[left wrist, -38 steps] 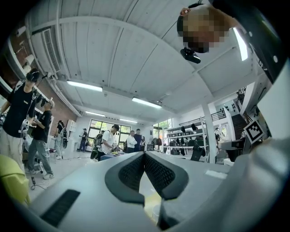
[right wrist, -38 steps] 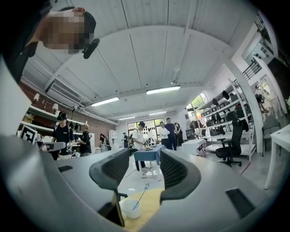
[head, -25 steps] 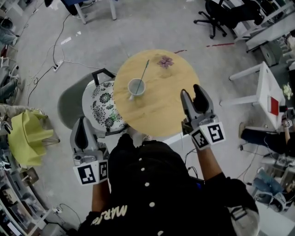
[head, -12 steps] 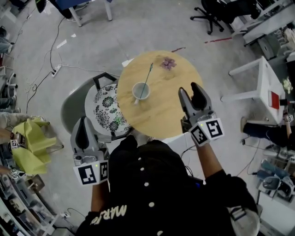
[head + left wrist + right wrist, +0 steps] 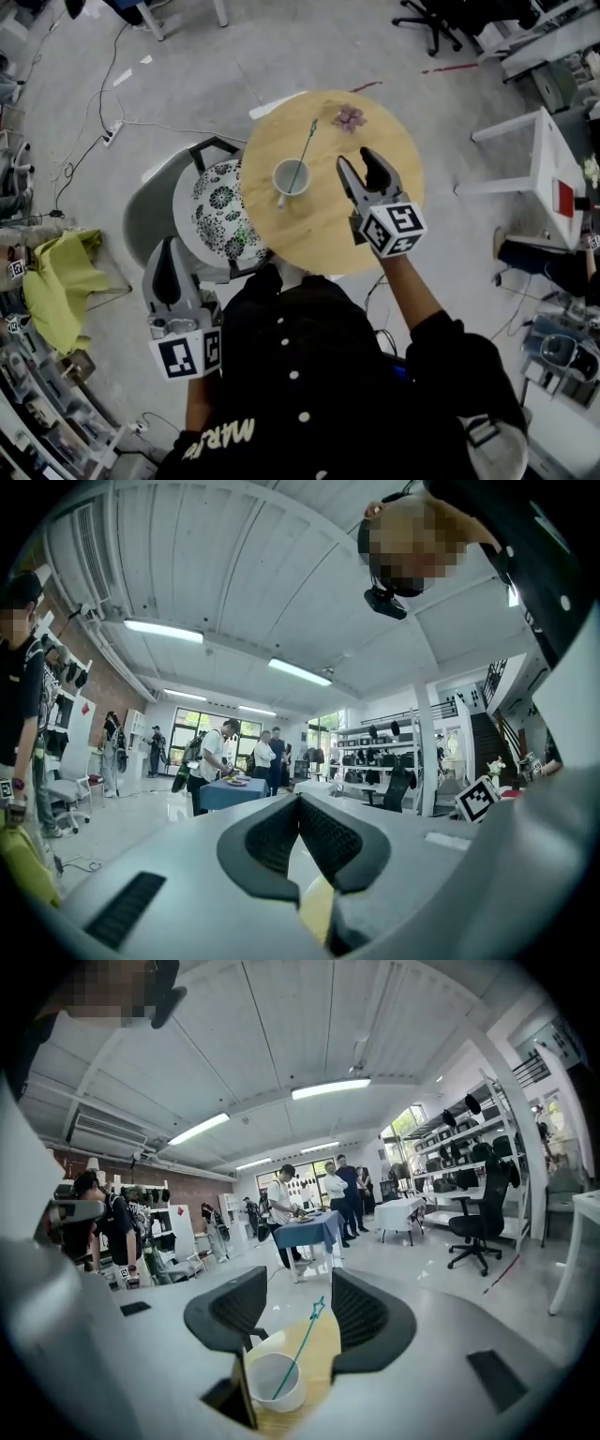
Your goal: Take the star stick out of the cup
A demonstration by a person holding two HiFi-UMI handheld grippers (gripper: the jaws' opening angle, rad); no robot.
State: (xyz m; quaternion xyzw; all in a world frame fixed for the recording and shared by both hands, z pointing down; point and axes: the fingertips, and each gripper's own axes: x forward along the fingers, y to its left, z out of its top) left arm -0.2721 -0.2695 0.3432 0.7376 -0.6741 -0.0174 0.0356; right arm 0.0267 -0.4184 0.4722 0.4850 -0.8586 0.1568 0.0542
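Note:
A white cup (image 5: 291, 177) stands on the round wooden table (image 5: 375, 225), left of its centre. A thin green stick with a star tip (image 5: 302, 152) leans out of the cup toward the far rim. My right gripper (image 5: 360, 168) hovers open over the table just right of the cup. In the right gripper view the cup (image 5: 276, 1381) and the star stick (image 5: 302, 1347) sit between and beyond the spread fingers of that gripper (image 5: 294, 1312). My left gripper (image 5: 167, 273) hangs low at the left, off the table, its jaws shut (image 5: 300, 829) and empty.
A purple flower piece (image 5: 351, 117) lies near the table's far rim. A chair with a patterned cushion (image 5: 217, 216) stands against the table's left side. Cables run over the grey floor. A white table (image 5: 548, 178) stands to the right.
My right gripper has moved left and forward over the table, closer to the cup. The left gripper has stayed where it was.

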